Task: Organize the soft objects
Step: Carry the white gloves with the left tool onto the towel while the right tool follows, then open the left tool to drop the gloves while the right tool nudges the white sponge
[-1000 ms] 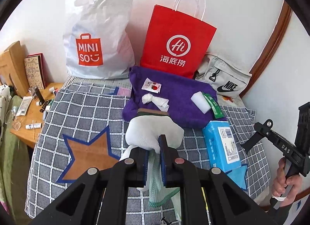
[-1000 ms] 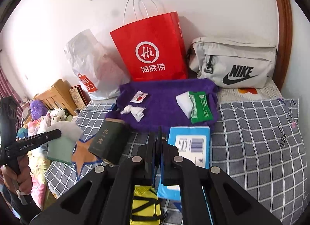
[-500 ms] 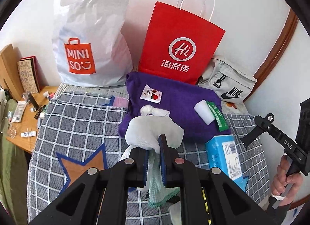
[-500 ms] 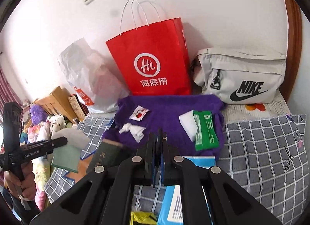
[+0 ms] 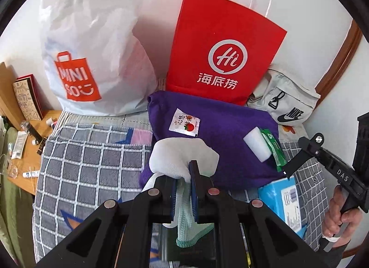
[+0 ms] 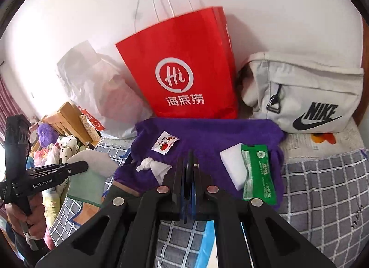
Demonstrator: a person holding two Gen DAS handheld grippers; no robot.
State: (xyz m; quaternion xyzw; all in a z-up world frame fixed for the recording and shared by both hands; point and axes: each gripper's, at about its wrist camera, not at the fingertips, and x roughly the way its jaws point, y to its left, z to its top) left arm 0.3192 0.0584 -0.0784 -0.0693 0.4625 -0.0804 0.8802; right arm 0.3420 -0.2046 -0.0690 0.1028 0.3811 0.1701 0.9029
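My left gripper [image 5: 184,173] is shut on a white and mint-green cloth [image 5: 182,155], which hangs over the near edge of a purple towel [image 5: 219,134]. From the right wrist view, the same cloth [image 6: 92,166] droops from the left gripper [image 6: 85,165] at the left. My right gripper [image 6: 190,159] is shut with nothing in it and points at the purple towel [image 6: 207,136]. On the towel lie a knotted white tissue [image 6: 153,166], a tomato sachet [image 6: 165,144], a white sponge [image 6: 233,164] and a green packet [image 6: 258,173].
Against the wall stand a red paper bag [image 5: 221,60], a white Miniso bag [image 5: 92,55] and a pale Nike bag [image 6: 306,92]. A blue tissue pack [image 5: 286,203] lies on the checked bedcover [image 5: 92,164]. A wooden side table [image 5: 30,148] with small items is at the left.
Both grippers have moved forward toward the purple towel and the bags, which now look larger. The left gripper still holds the cloth. The right stays shut and empty.
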